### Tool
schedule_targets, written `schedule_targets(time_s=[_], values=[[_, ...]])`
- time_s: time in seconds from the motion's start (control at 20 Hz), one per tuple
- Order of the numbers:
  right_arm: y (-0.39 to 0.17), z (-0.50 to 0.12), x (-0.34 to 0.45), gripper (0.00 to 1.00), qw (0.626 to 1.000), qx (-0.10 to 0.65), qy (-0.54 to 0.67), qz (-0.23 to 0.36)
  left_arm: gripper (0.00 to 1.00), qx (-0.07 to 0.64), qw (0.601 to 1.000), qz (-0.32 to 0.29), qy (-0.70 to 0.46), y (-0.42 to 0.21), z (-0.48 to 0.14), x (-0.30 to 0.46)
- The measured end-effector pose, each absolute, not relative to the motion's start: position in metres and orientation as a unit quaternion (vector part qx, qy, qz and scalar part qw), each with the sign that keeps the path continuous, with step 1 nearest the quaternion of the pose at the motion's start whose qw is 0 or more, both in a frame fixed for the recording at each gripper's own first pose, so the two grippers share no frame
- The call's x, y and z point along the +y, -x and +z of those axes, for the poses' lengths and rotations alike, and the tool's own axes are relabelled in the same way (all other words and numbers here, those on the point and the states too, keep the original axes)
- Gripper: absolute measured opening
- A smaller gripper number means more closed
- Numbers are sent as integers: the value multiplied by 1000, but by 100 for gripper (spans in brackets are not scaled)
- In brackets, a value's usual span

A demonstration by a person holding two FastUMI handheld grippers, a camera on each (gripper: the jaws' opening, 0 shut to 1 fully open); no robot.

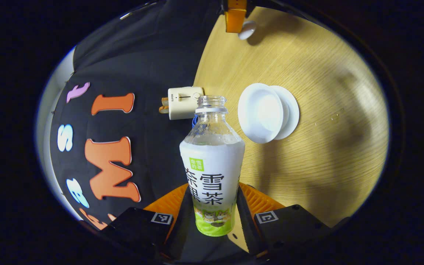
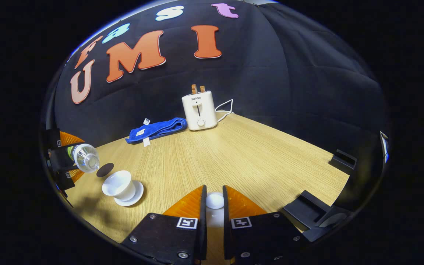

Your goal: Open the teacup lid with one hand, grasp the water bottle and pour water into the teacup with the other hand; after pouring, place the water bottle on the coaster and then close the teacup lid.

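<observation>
Left gripper view: I see my left claw (image 1: 215,217) clamped on the water bottle (image 1: 212,173), one orange finger (image 1: 169,204) pressing each side of its labelled lower body.
Bottle state: it has no cap on, its mouth points away from my camera, and liquid shows up to the shoulder of the clear neck.
Teacup: the white teacup (image 1: 260,112) sits on its saucer (image 1: 289,110) on the desk (image 1: 307,73), uncovered, just right of the bottle's neck in this tilted view.
Right gripper view: my right claw (image 2: 214,206) is closed on the white teacup lid (image 2: 215,201), which sits pinched between the two orange fingers (image 2: 188,206) above the desk (image 2: 252,154).
Lid from the other side: in the left gripper view the right claw (image 1: 236,16) appears at the top edge with the lid (image 1: 247,29) at its tip, well apart from the cup.
Pouring side: in the right gripper view the bottle (image 2: 83,157) is tipped over at far left, held by the left claw (image 2: 63,158), its mouth above and just left of the teacup (image 2: 118,185); I cannot tell whether water is running.
Coaster: a dark round coaster (image 2: 105,169) lies on the desk just behind the cup.
Background: a white toaster (image 2: 199,110) stands at the desk's far edge with a blue cloth (image 2: 156,129) beside it.
</observation>
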State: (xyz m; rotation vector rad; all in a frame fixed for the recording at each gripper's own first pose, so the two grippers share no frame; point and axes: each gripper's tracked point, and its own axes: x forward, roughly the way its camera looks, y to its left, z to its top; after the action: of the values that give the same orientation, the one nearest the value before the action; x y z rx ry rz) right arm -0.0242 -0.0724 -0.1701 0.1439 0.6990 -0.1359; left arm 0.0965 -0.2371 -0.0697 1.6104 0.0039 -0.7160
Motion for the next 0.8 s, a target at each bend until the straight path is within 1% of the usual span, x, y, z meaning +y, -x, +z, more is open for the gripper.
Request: schedule_targets(time_s=[0.05, 0.1, 0.15, 0.25, 0.3, 0.35, 0.4, 0.65, 0.8], values=[[24, -169, -71, 19, 935, 341, -70, -65, 68, 12, 662, -315, -680, -95, -70, -235], [24, -168, -69, 19, 936, 340, -69, -63, 63, 22, 688, -314, -653, -96, -68, -232], [24, -166, -67, 19, 936, 339, -68, -62, 67, 31, 713, -313, -626, -97, -66, -230], [24, -164, -63, 19, 937, 337, -66, -58, 63, 51, 754, -313, -575, -96, -65, -227], [23, -162, -62, 19, 938, 336, -64, -57, 67, 56, 772, -310, -551, -96, -64, -224], [23, -161, -60, 19, 938, 335, -62, -55, 67, 65, 788, -310, -528, -96, -64, -220], [23, -160, -58, 18, 939, 335, -60, -54, 63, 77, 798, -311, -510, -95, -67, -215], [21, -155, -48, 18, 940, 334, -47, -45, 63, 99, 863, -293, -399, -95, -57, -195], [18, -151, -41, 19, 942, 330, -42, -38, 63, 112, 899, -294, -306, -109, -56, -183]])
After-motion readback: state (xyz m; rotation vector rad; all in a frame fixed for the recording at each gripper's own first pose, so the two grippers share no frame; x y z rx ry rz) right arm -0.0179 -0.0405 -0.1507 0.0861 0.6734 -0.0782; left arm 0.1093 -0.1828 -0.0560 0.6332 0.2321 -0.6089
